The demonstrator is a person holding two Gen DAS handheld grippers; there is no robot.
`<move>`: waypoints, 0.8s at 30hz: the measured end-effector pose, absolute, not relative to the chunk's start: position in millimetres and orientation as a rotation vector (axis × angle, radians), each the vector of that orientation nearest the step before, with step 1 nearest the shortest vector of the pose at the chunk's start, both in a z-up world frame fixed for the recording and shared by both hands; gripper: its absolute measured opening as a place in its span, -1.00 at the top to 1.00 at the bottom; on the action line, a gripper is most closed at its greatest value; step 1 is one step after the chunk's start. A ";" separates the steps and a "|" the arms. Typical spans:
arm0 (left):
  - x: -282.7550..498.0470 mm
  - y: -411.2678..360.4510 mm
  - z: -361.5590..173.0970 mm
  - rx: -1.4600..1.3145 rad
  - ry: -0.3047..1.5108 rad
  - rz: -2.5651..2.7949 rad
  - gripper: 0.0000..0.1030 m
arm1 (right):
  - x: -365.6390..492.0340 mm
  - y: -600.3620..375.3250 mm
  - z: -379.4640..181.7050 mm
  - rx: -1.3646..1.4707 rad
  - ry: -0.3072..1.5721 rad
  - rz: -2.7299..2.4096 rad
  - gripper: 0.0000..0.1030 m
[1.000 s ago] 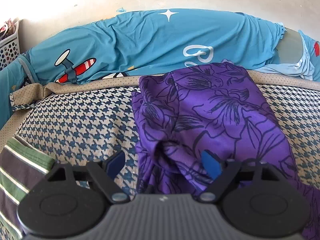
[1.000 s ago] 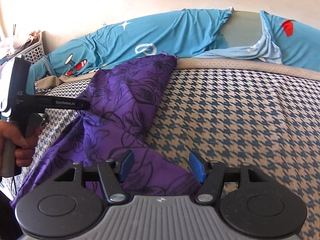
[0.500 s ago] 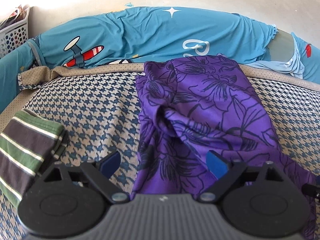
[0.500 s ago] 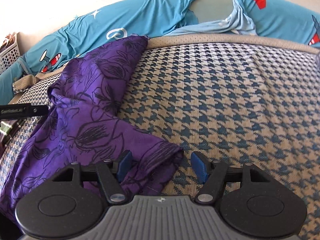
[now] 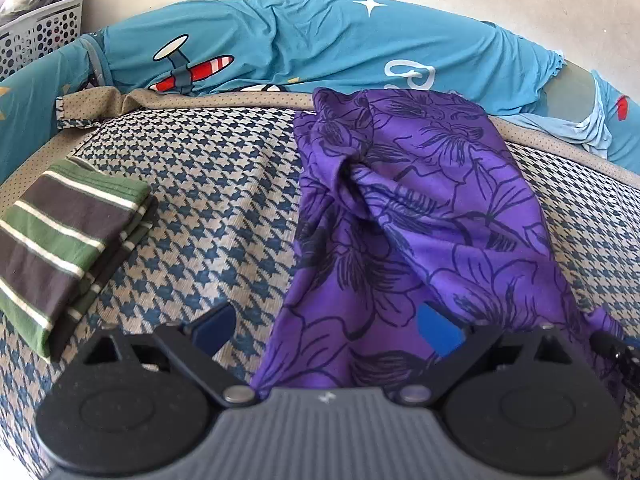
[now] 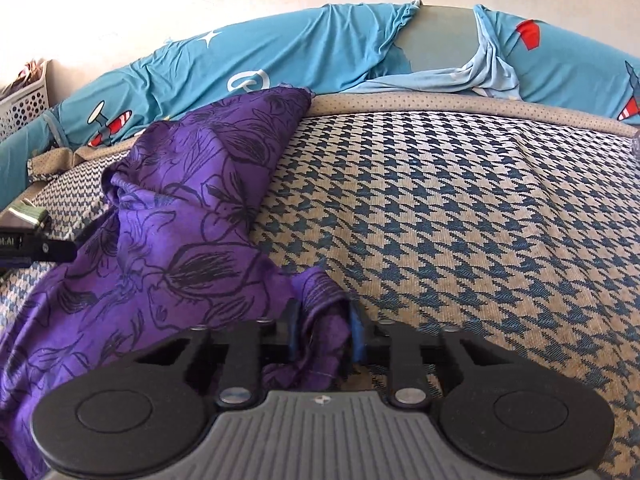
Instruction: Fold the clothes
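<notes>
We see a purple garment (image 5: 408, 216) printed with dark outlined flowers, lying rumpled on a bed (image 6: 460, 208) whose cover is a blue-and-beige houndstooth weave. The cloth runs from the far edge of the cover, where it touches the beige dotted border, down toward both tools. A deep crease bunches its middle, and the surface has a slight sheen where the light catches the folds.

Our right tool (image 6: 325, 334) is closing, and its blue pads pinch a gathered corner of the purple garment, the hem stitching visible between them. Our left tool (image 5: 326, 328) is opening, its jaws spread wide; the left edge of the garment lies below the gap, but the pads do not press on it.

A folded striped garment (image 5: 68, 232), green and dark brown with thin white lines, rests on the cover to the left, apart from the purple one. Behind the bed lies a teal sheet (image 5: 304, 44) with aeroplanes and stars, and a white perforated basket (image 5: 38, 36) stands at the far left.
</notes>
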State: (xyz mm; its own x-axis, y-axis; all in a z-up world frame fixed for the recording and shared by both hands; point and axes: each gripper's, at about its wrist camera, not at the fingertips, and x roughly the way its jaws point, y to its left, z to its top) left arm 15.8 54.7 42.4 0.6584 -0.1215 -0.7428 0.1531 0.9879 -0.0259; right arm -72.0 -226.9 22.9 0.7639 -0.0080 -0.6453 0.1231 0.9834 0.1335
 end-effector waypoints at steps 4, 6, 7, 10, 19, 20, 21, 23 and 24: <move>12.1 64.3 40.1 0.032 0.847 -0.122 -0.93 | -81.1 -224.6 28.2 0.243 0.669 -0.081 0.76; 11.5 71.3 38.2 0.020 0.860 -0.098 -0.94 | -88.1 -220.0 34.7 0.267 0.644 -0.058 0.77; 11.2 74.8 37.2 0.013 0.867 -0.086 -0.94 | -91.8 -216.9 38.7 0.272 0.628 -0.043 0.77; 10.8 89.8 32.6 -0.035 0.912 -0.066 -0.94 | -102.7 -205.7 52.7 0.272 0.576 0.000 0.77; 2.7 134.7 28.9 -0.092 0.925 0.089 -0.94 | -130.0 -172.8 93.1 0.342 0.462 0.176 0.77; 1.2 138.5 30.9 -0.099 0.917 0.103 -0.94 | -131.8 -166.7 96.2 0.339 0.458 0.200 0.77; 0.1 142.3 33.1 -0.115 0.913 0.108 -0.94 | -133.3 -159.9 98.4 0.337 0.456 0.225 0.77; -2.0 150.0 37.5 -0.150 0.907 0.116 -0.95 | -135.7 -144.7 100.6 0.328 0.462 0.282 0.77; -3.0 153.0 40.1 -0.167 0.905 0.109 -0.95 | -136.7 -136.6 101.1 0.322 0.466 0.310 0.77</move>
